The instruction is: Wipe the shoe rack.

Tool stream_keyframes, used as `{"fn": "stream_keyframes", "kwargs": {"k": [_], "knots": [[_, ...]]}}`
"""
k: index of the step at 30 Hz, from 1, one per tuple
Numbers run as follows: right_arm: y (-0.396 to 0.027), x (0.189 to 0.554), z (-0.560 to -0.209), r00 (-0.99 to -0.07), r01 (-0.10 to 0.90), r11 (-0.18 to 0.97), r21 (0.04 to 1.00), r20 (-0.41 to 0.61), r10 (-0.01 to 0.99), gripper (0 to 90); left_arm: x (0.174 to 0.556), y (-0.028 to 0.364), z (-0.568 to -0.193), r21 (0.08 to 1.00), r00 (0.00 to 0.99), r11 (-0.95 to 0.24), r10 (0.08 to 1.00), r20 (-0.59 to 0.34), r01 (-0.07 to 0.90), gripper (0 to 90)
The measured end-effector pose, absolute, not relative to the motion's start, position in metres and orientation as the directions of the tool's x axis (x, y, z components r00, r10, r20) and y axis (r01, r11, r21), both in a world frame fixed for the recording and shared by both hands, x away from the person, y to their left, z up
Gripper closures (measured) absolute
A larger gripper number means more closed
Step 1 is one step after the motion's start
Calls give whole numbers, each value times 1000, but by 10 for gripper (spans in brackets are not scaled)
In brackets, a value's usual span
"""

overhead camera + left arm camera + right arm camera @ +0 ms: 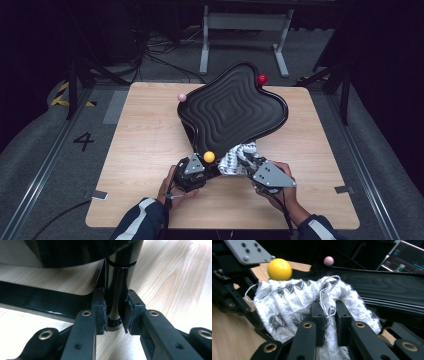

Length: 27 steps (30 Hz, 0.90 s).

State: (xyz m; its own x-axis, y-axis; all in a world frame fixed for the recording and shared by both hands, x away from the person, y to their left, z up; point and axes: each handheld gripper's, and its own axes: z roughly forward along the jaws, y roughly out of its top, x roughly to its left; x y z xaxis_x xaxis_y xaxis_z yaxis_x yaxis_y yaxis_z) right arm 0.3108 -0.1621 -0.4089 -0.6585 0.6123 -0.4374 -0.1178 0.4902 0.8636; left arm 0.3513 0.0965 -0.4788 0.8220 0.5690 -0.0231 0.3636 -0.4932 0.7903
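High view, black wavy tray [232,107] tilted above table [145,145] centre, yellow ball [209,157] at its 6 o'clock, left gripper view, left gripper [115,315] clamped on tray's black post [117,290], right gripper view, right gripper [329,322] pinching white patterned cloth [287,305], pink ball [328,261] at 12 o'clock

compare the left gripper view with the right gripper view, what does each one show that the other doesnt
Left gripper view: the left claw shut on a glossy black leg under the tray, above bare wooden table.

Right gripper view: the right claw shut on a white patterned cloth, with a yellow ball and a pink ball behind it.

Both: the black tray and the light wood tabletop.
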Motion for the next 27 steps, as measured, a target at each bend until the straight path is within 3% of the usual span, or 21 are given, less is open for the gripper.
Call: {"fn": "stream_keyframes", "kwargs": {"k": [9, 27], "knots": [[-146, 312, -413, -690, -143, 525, 839, -465, 555, 812, 354, 104, -478, 785, 824, -507, 566, -8, 355, 739], [-190, 329, -390, -568, -92, 473, 876, -436, 698, 813, 357, 132, -475, 771, 814, -507, 580, -25, 385, 740]]}}
